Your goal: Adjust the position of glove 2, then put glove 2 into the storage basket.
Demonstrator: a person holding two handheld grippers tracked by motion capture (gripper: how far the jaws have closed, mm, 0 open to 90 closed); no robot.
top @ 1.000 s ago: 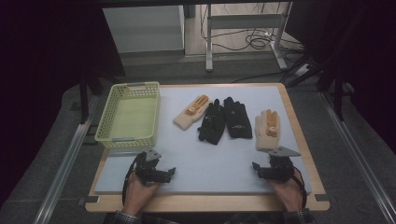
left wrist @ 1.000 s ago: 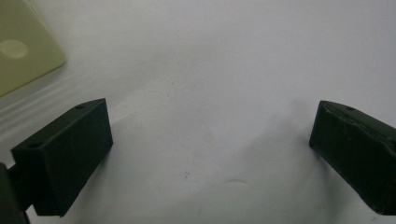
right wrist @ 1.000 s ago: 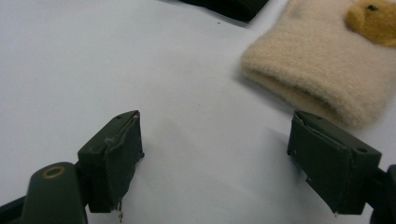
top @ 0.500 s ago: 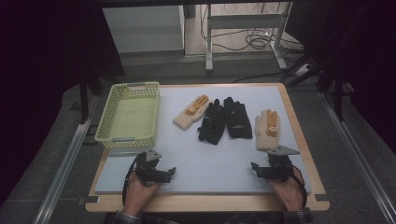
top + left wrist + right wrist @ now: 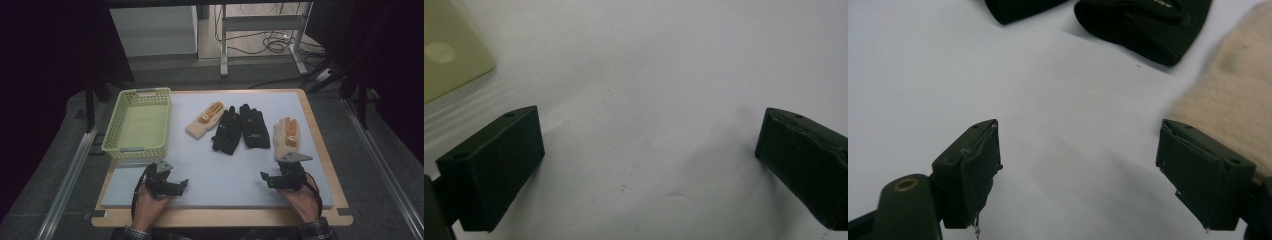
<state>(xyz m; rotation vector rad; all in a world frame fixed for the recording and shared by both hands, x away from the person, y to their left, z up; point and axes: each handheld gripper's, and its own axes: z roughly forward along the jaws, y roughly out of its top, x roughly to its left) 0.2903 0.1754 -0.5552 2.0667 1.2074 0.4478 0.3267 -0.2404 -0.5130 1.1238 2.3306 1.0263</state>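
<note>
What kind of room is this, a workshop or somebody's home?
Most likely a lab or test room, not a home: a bare work table boxed in by dark curtains, loose cables on the floor behind, and gloves laid out beside a basket.

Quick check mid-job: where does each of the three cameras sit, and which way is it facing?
High view: above the near edge, facing forward and down on the pale grey table mat; both hands hold tongs.
Left gripper view: on the left tongs, low over the mat beside the pale green plastic basket; jaws wide apart.
Right gripper view: on the right tongs, facing the black gloves and the beige knitted glove.
Shared: high and right show the same gloves.
</note>
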